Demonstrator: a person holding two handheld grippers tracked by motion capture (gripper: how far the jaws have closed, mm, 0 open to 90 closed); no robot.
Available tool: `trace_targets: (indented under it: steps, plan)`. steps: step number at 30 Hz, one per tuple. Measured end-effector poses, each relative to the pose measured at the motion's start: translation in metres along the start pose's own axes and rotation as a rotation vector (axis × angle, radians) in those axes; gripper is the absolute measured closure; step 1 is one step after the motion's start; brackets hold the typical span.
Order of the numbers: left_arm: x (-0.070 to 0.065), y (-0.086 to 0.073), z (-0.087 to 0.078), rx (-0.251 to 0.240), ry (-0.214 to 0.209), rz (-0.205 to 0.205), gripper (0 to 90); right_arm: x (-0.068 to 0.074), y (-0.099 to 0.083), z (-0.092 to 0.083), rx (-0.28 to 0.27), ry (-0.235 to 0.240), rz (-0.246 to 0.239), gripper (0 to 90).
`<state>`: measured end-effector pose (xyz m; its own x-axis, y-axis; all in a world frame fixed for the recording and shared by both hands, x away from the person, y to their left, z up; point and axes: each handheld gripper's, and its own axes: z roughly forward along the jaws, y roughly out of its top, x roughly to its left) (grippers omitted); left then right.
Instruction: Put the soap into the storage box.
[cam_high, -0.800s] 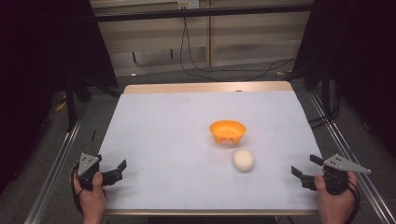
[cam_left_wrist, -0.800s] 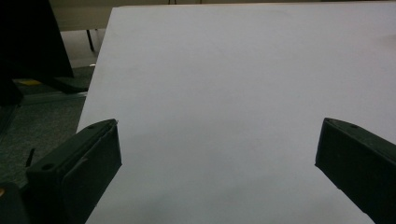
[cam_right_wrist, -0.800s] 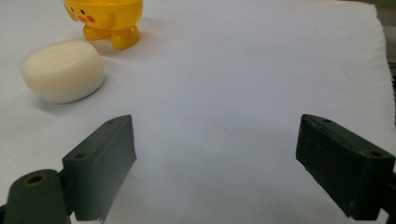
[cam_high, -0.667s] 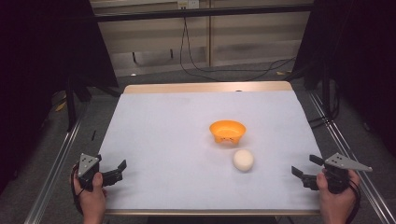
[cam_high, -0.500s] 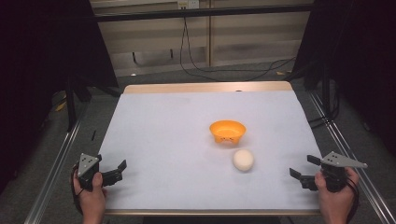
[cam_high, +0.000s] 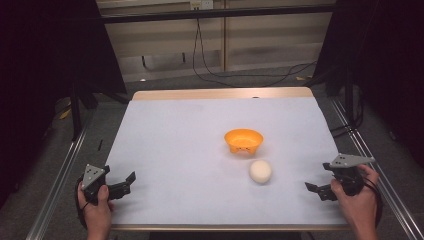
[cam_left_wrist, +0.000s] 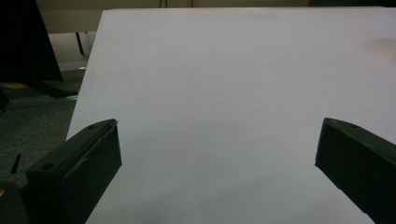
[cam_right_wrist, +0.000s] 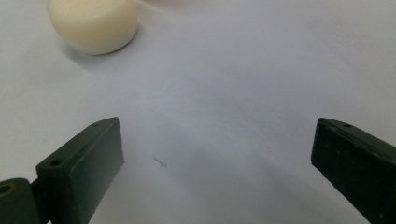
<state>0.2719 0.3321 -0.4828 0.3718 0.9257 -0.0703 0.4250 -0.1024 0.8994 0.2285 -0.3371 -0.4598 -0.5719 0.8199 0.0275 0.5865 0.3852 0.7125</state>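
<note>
**Two grippers wait at the near edge of a white-topped table**

A person's left hand (cam_high: 96, 207) and right hand (cam_high: 359, 200) each hold a black two-jaw gripper at the near corners of a table (cam_high: 180, 140) covered in a smooth, matte white sheet, with a strip of pale wood showing along its far edge. The left gripper (cam_high: 125, 184), topped by a grey three-cornered plate, sits at the sheet's near left edge with its jaws spread wide; in the left gripper view the two blocky, flat-faced black jaws stand far apart over bare white surface. The right gripper (cam_high: 316, 191), carrying the same kind of grey plate, rests at the near right, and the right gripper view shows its jaws equally parted, nothing between them.

Right of the table's centre stands a small orange bowl (cam_high: 243, 140), glossy and plastic-looking, round-rimmed and raised on short feet. Just beside it on the near side, apart from it, lies a cream-white object (cam_high: 260, 171) shaped like a squat, rounded puck; in the right gripper view it (cam_right_wrist: 93, 24) appears smooth and slightly waxy, with a flattish top and softly curved sides, lying ahead and to the left of the open jaws.

Dark cables (cam_high: 210, 55) trail across the grey floor beyond the table, and metal rails run down both of its sides.
</note>
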Motion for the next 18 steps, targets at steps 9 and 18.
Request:
trace_targets:
  steps: [9, 18]
  plan:
    - [-0.001, 0.000, 0.000, -0.002, -0.002, -0.002, 0.0, 0.005, 0.028, 0.012, 0.058, 0.043, -0.070, 1.4]
    - [-0.001, 0.000, 0.000, -0.001, -0.003, 0.010, 0.0, 0.014, 0.053, 0.033, 0.146, 0.099, -0.146, 0.0]
